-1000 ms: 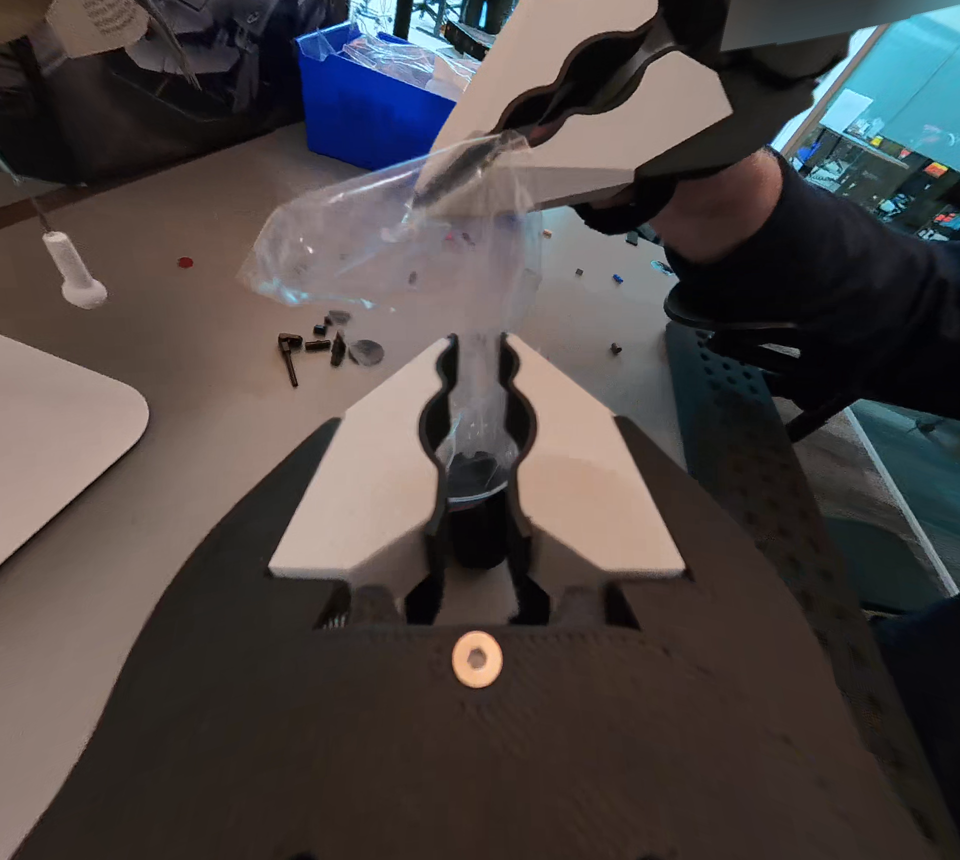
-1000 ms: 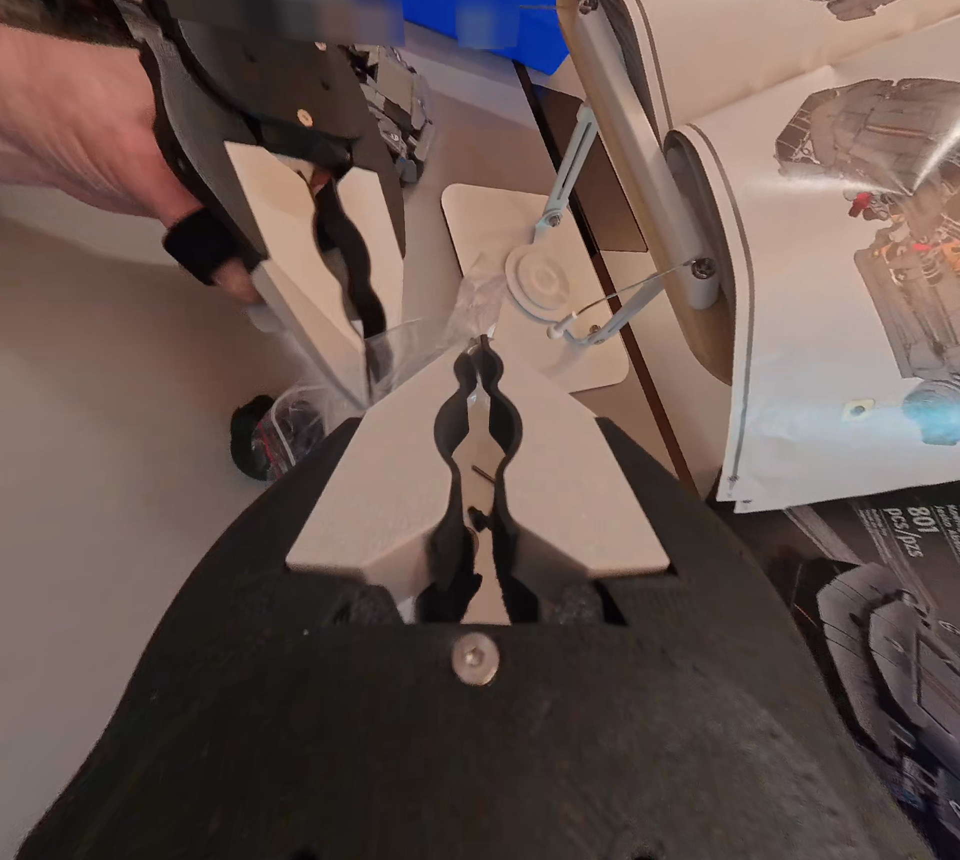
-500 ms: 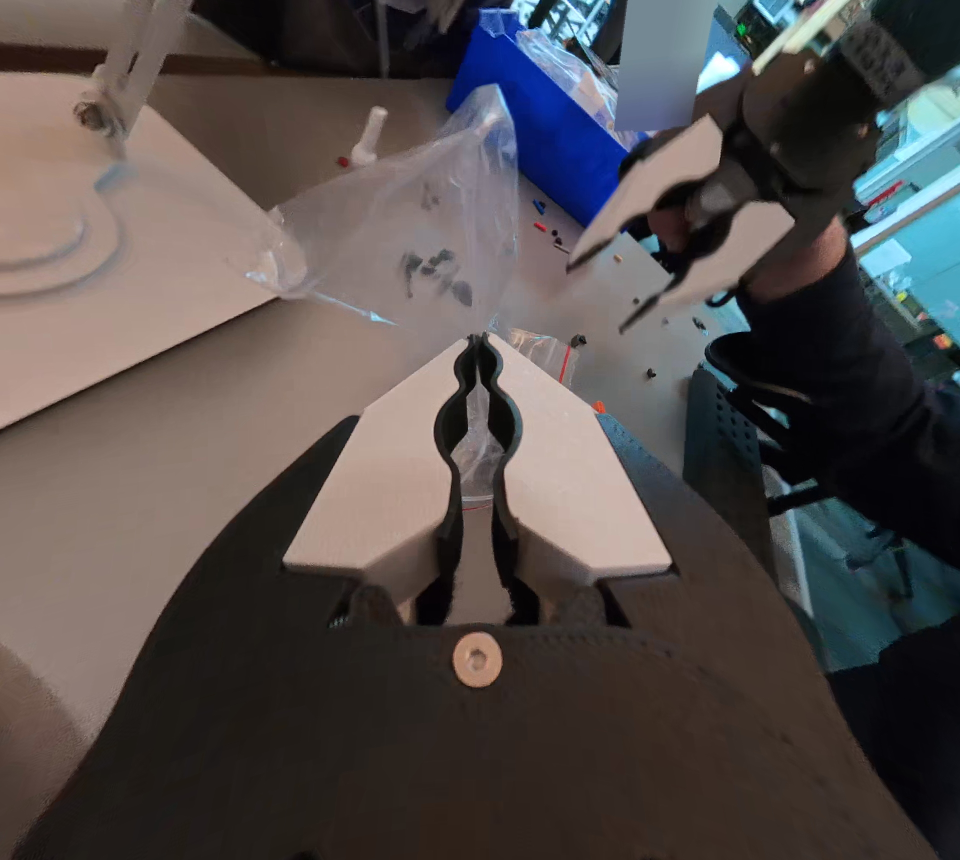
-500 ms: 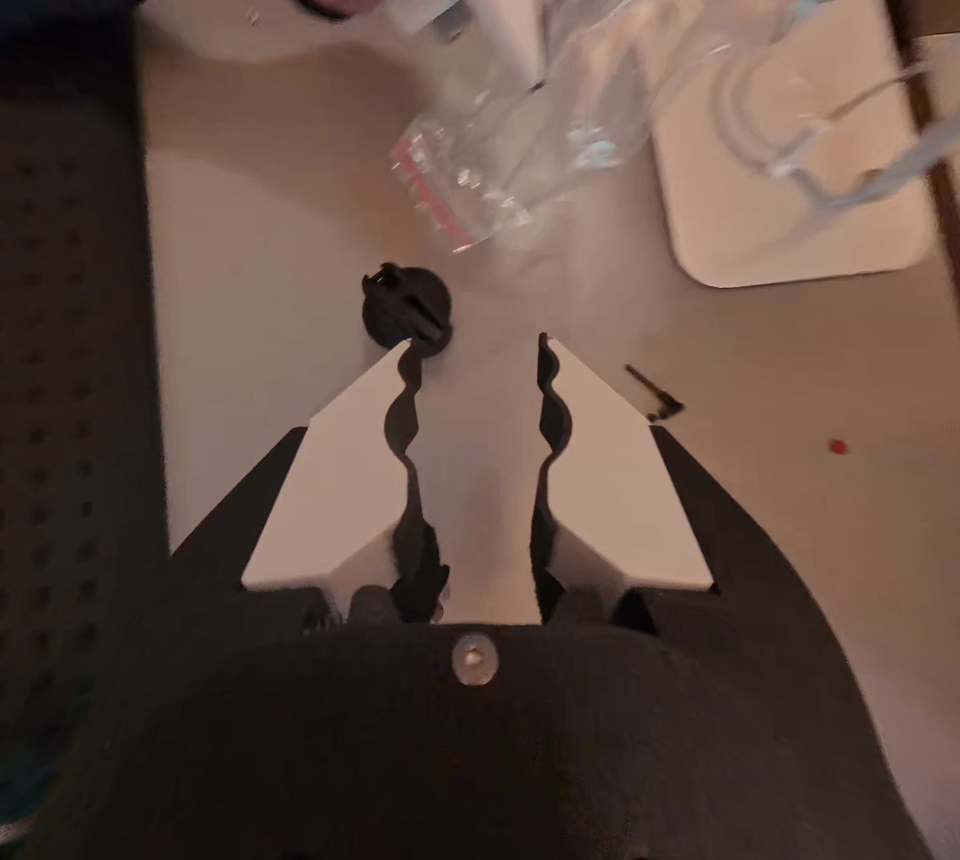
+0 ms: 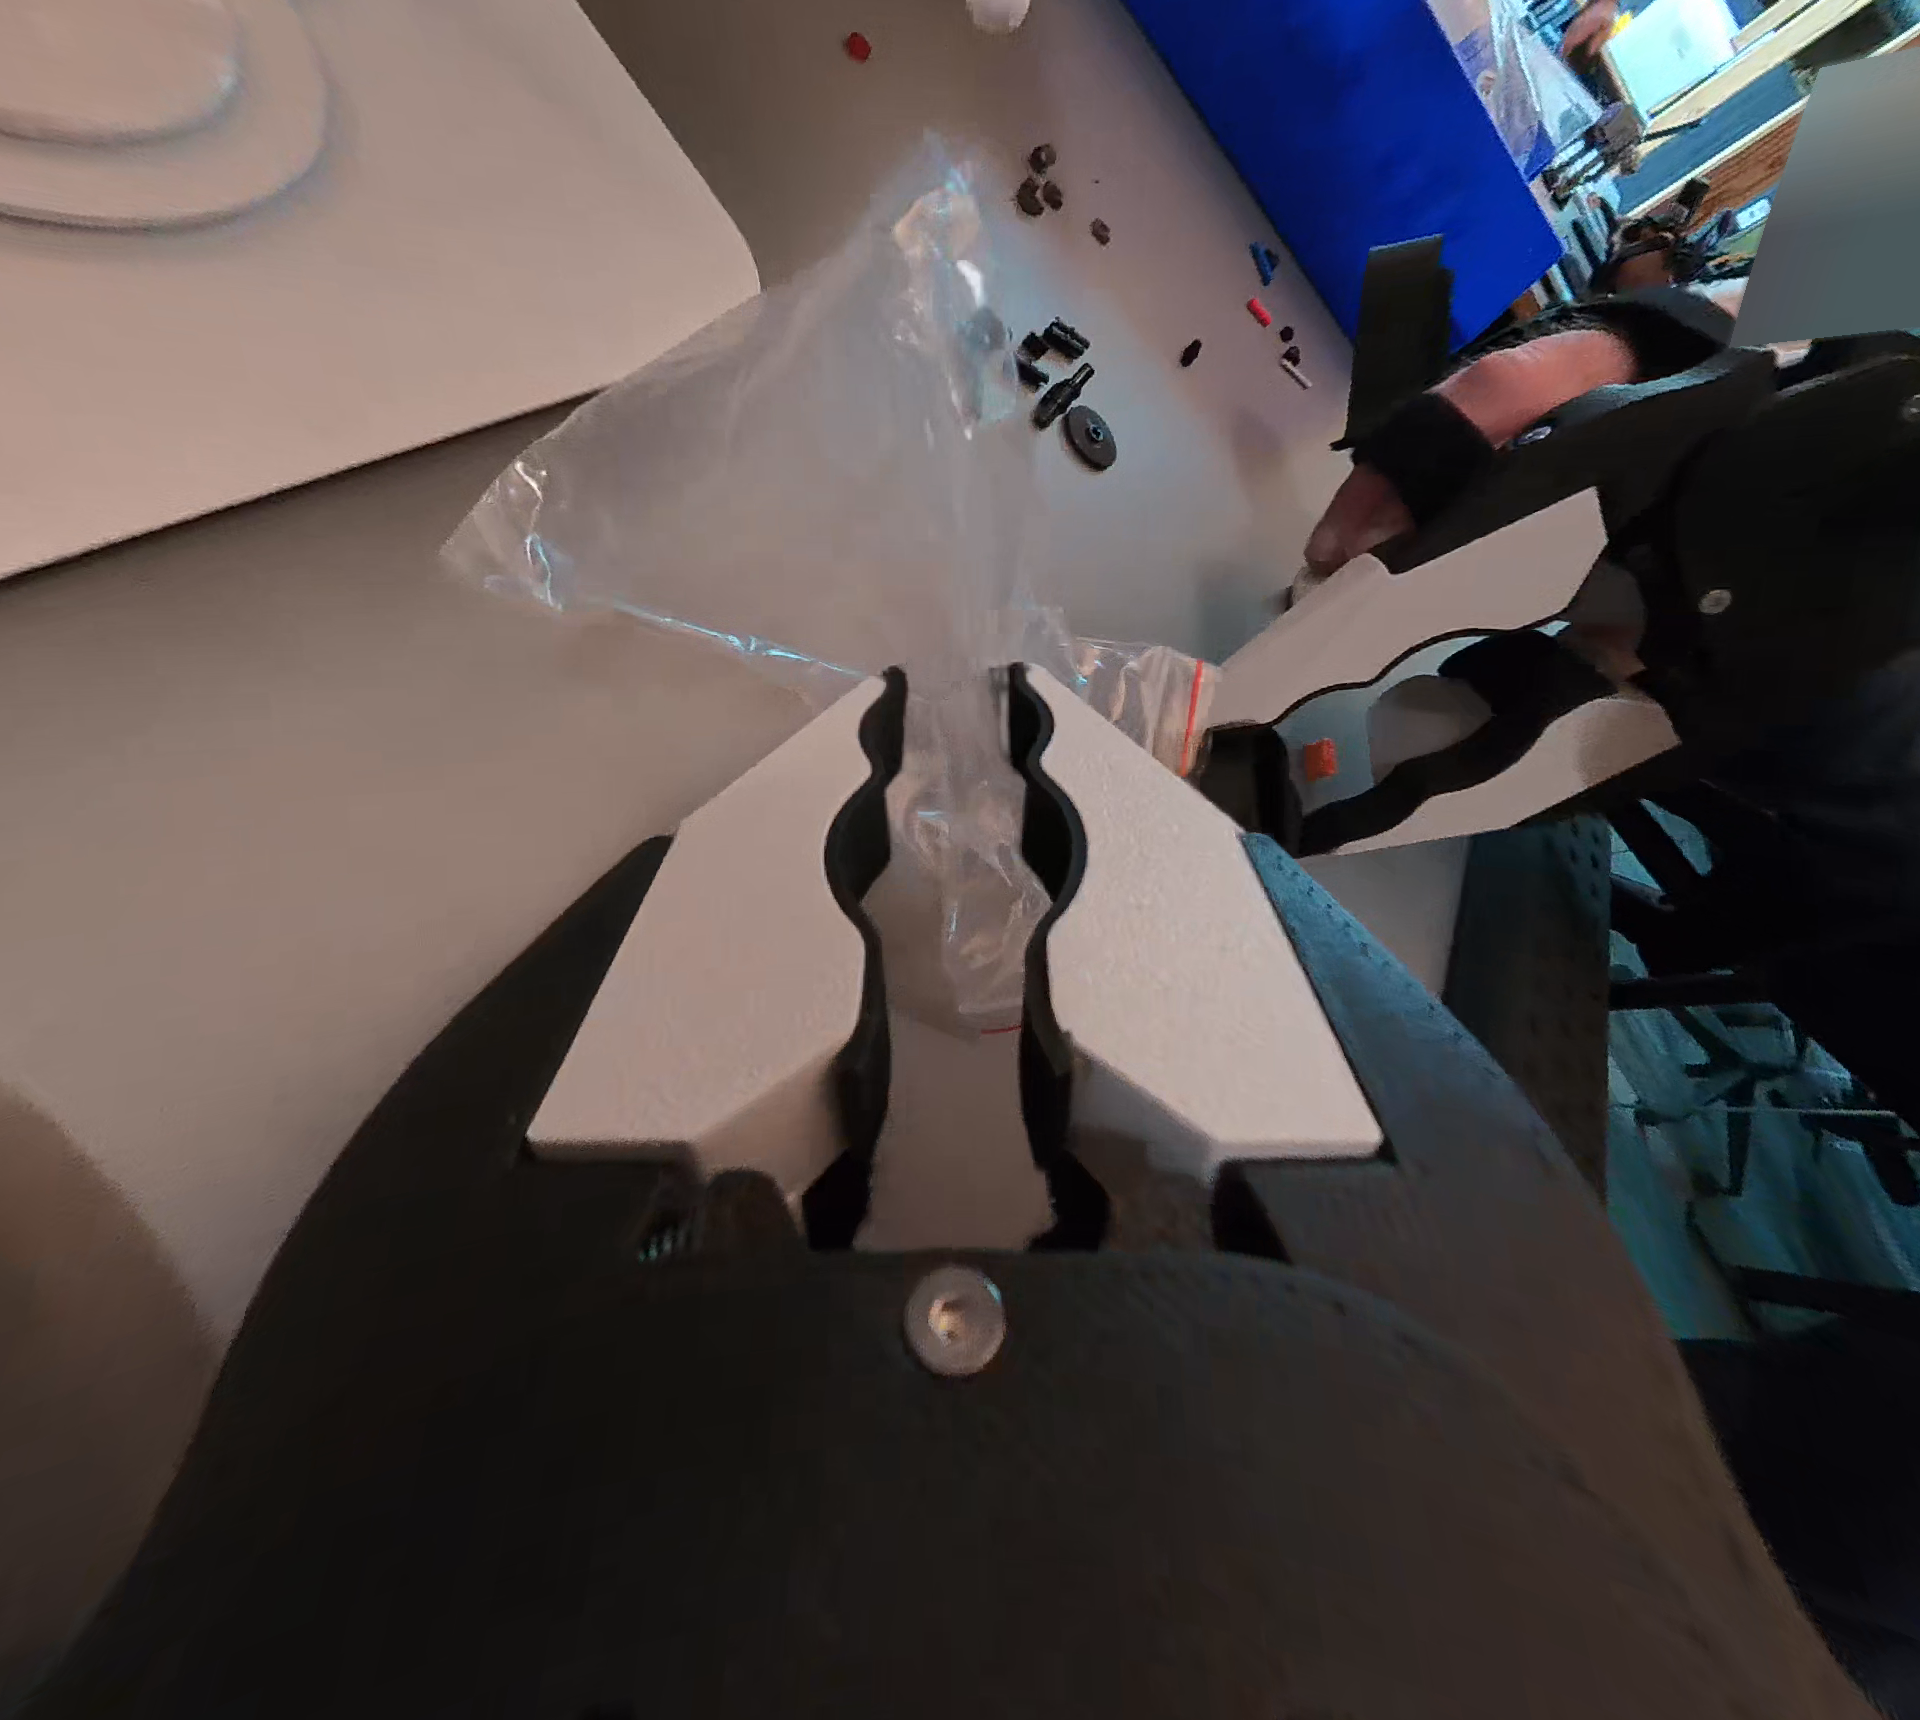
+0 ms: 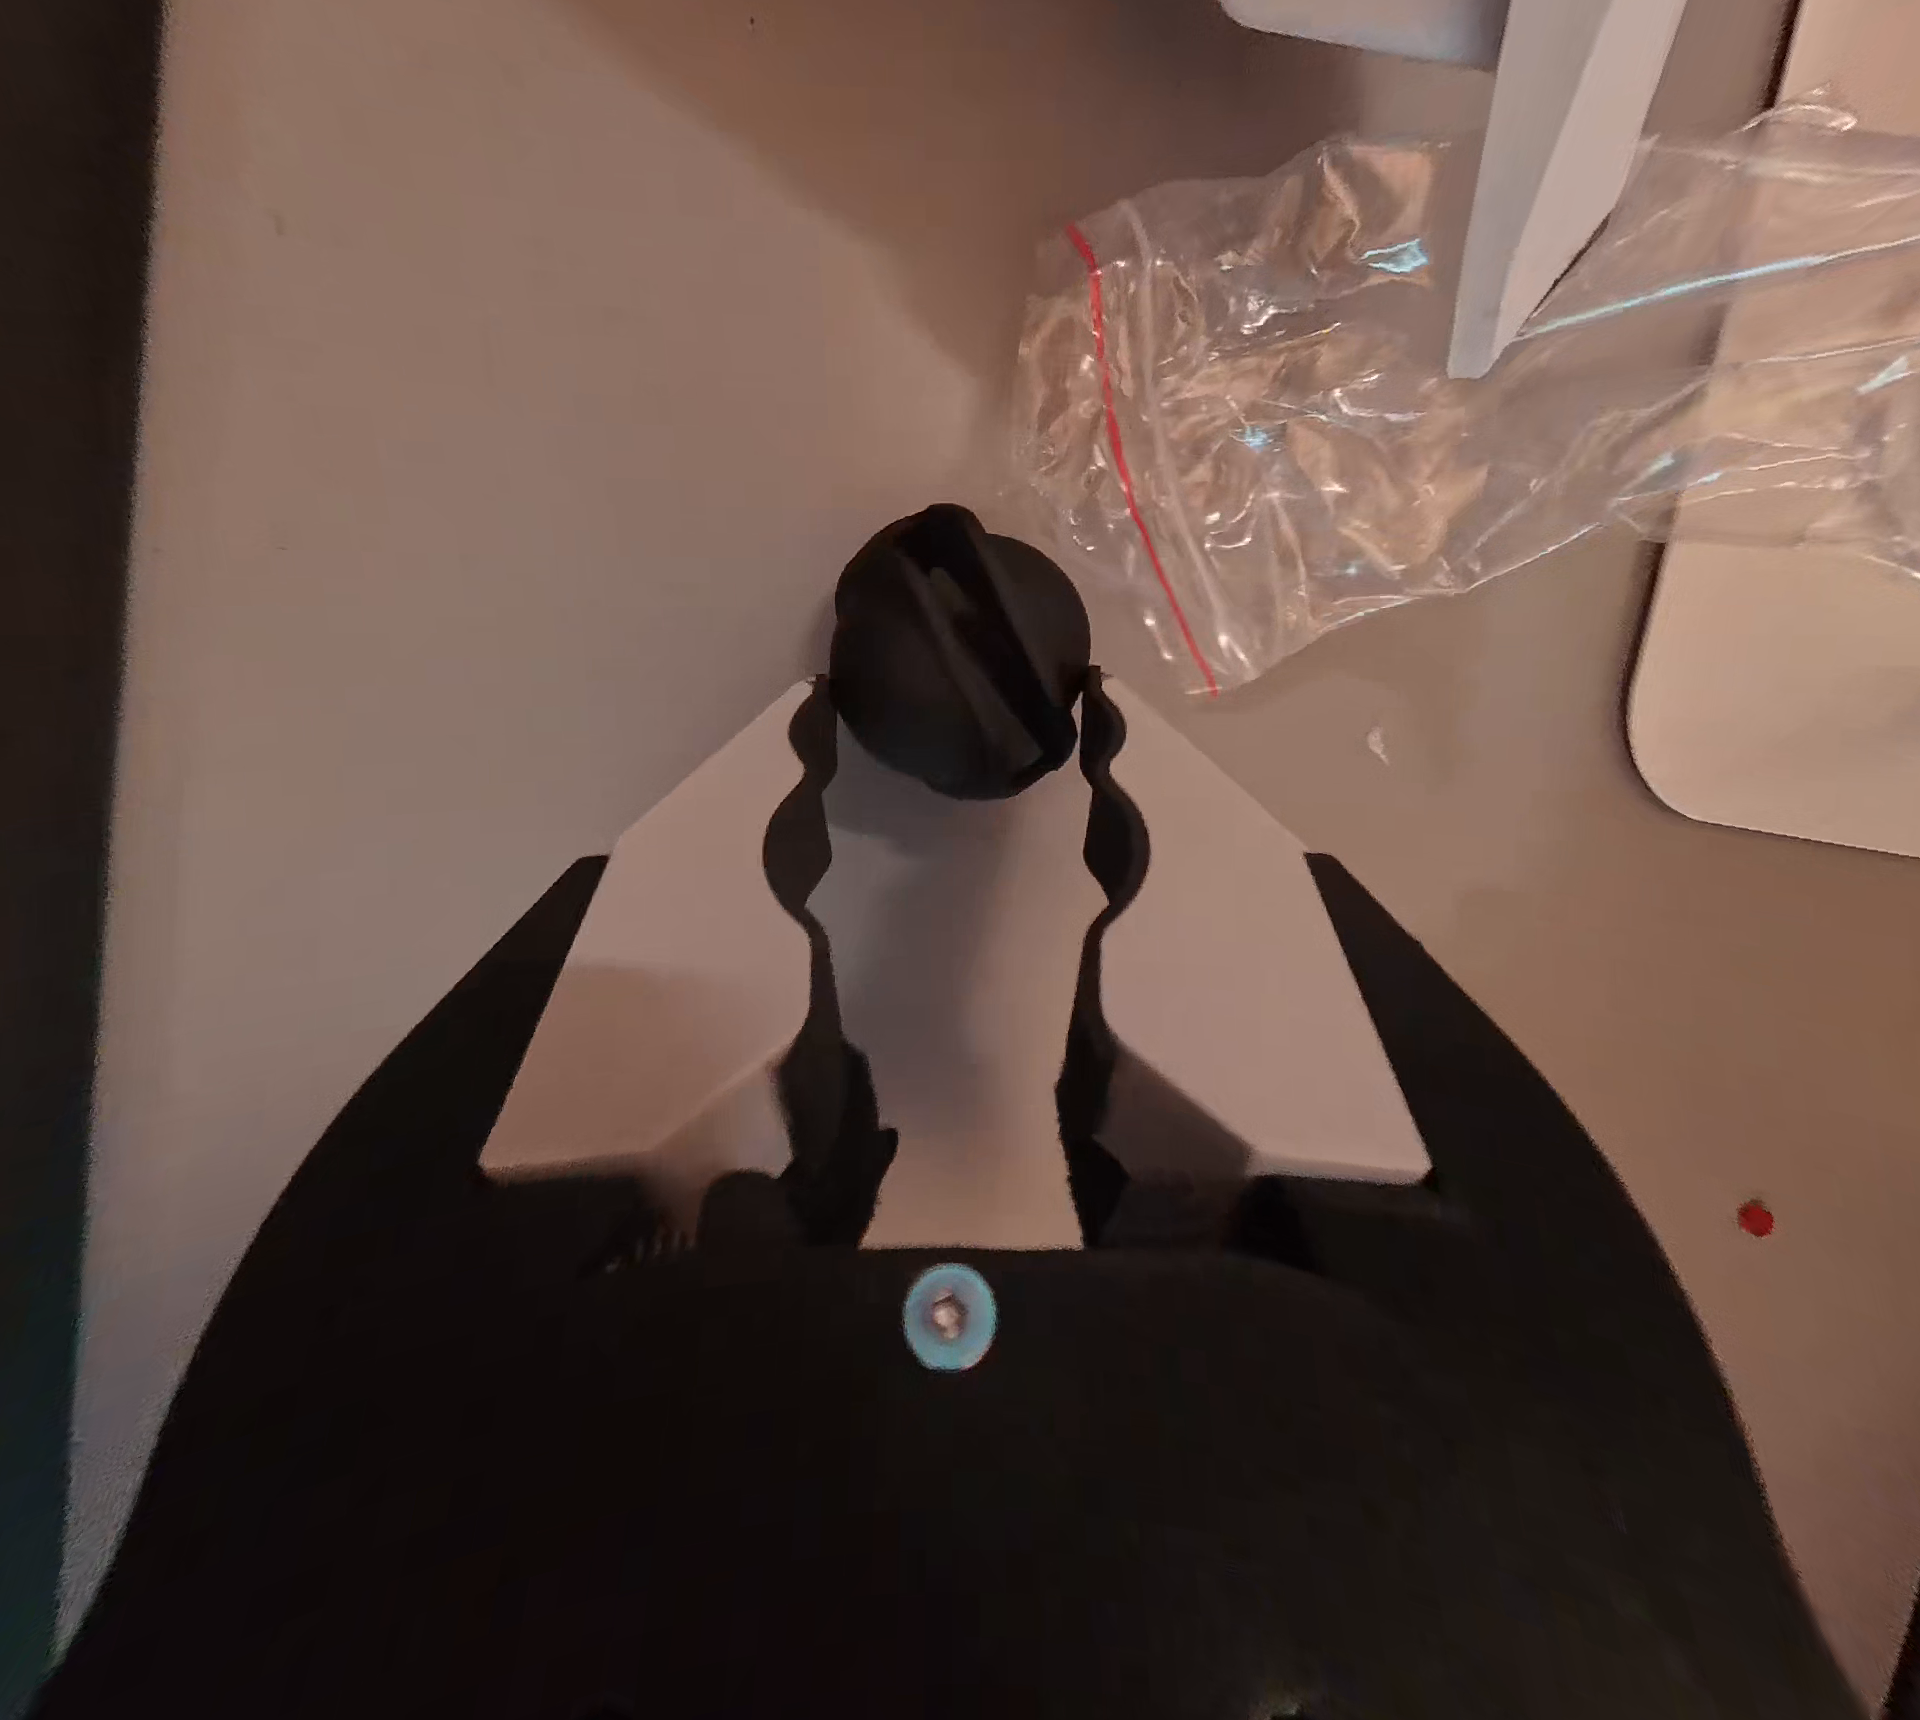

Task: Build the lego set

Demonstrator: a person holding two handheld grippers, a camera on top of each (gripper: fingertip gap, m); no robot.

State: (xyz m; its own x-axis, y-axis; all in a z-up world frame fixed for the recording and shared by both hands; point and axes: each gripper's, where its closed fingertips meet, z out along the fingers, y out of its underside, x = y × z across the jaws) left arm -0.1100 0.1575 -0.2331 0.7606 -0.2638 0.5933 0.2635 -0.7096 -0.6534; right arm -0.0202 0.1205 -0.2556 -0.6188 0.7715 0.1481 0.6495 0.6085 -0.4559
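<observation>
Wheel (image 6: 951, 673): black, on table (image 6: 520, 320), between tips of right gripper (image 6: 951, 699), jaws apart | bag (image 5: 790, 465): clear, between parted jaws of left gripper (image 5: 951, 683)

The small pieces (image 5: 1060, 366) scattered on the table (image 5: 260, 787) are too tiny to identify by shape. The white stand base (image 5: 312, 216) is blurred and cut off by the left wrist view's edge. The right gripper's (image 6: 951, 704) fingers hide the round black piece's (image 6: 951, 673) near side. The clear bag (image 6: 1455, 382) runs past the frame's right edge.
</observation>
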